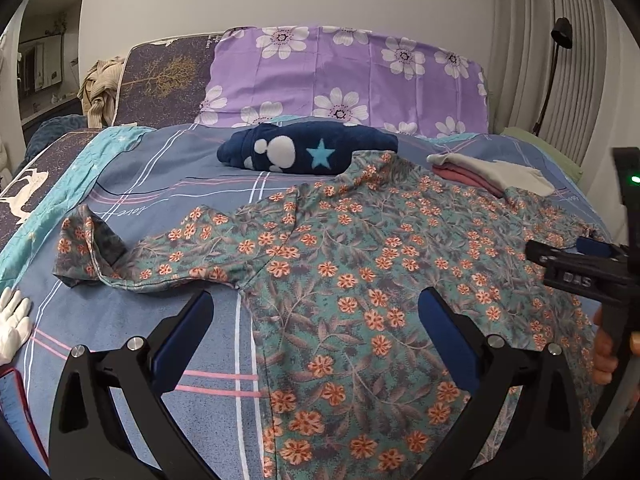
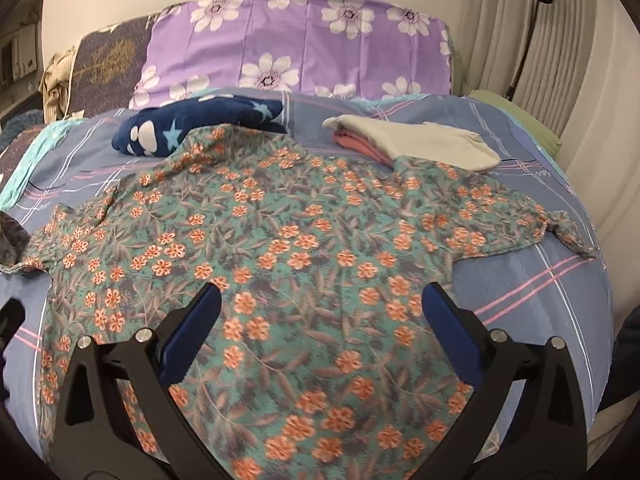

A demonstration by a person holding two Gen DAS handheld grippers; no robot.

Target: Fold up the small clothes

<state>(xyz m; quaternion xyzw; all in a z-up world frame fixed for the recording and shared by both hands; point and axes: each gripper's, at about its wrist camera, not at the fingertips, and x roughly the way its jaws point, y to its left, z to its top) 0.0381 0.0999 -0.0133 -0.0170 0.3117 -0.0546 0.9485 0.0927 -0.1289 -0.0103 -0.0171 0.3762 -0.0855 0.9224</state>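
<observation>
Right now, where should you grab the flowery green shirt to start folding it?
Probably the left sleeve cuff of the flowery green shirt. It sticks out sideways, crumpled and raised off the blue plaid bedsheet, so the open left gripper could pinch it from the left.

Bare bedsheet (image 2: 560, 300) flanks the shirt (image 2: 280, 240) (folded clothes (image 2: 420, 140) crowd its collar).

Teal shirt (image 2: 280, 240) orange flowers; purple pillow (image 2: 304, 44) white flowers.

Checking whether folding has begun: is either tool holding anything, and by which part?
Nothing is held. The left tool and right tool are both open above the floral shirt, which lies spread flat on the bed.
</observation>
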